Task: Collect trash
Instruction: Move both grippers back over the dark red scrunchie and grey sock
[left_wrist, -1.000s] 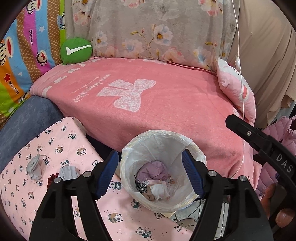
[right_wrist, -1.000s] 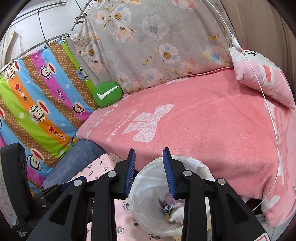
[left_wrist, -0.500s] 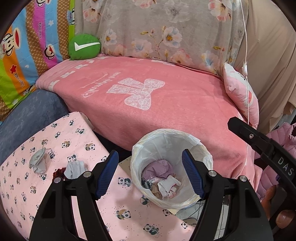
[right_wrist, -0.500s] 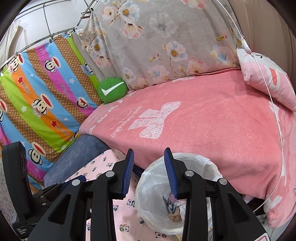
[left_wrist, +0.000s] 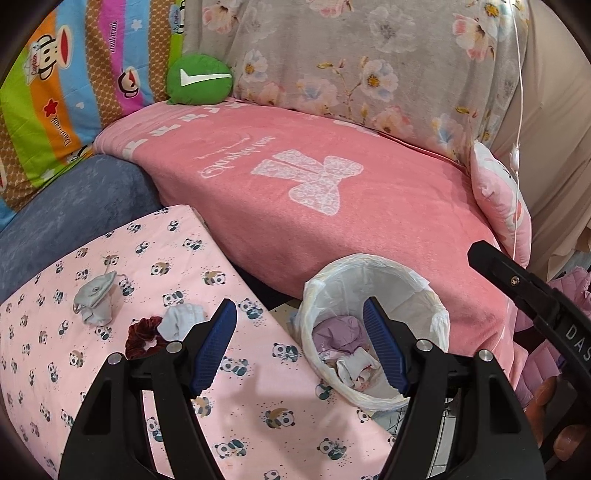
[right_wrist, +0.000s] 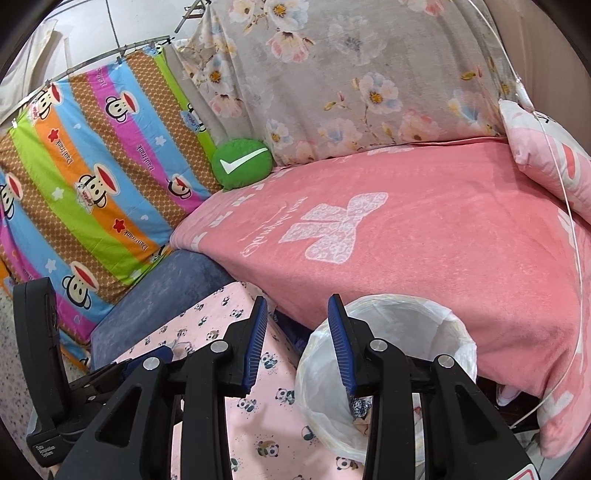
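Both the left gripper (left_wrist: 299, 345) and right gripper (right_wrist: 297, 341) are released and empty; wad (left_wrist: 183, 320), light and soft, lies on the table (left_wrist: 258, 398) beside the bin (left_wrist: 373, 328); pinch its bunched top.

Table cloth (left_wrist: 229, 406): pale pink, small black-and-white pandas
Blanket (left_wrist: 369, 236): salmon pink, white bow motif and script
Bin liner (left_wrist: 436, 321): translucent white
Scrunchie (left_wrist: 142, 341): dark red
Crumpled tissue (left_wrist: 183, 321): whitish grey
Round cushion (left_wrist: 199, 79): green, white tick
Hanging sheet (right_wrist: 110, 177): rainbow stripes, cartoon monkeys
Backrest cover (right_wrist: 369, 74): grey, pastel flowers
Finger pads (left_wrist: 216, 347): dark blue, ribbed
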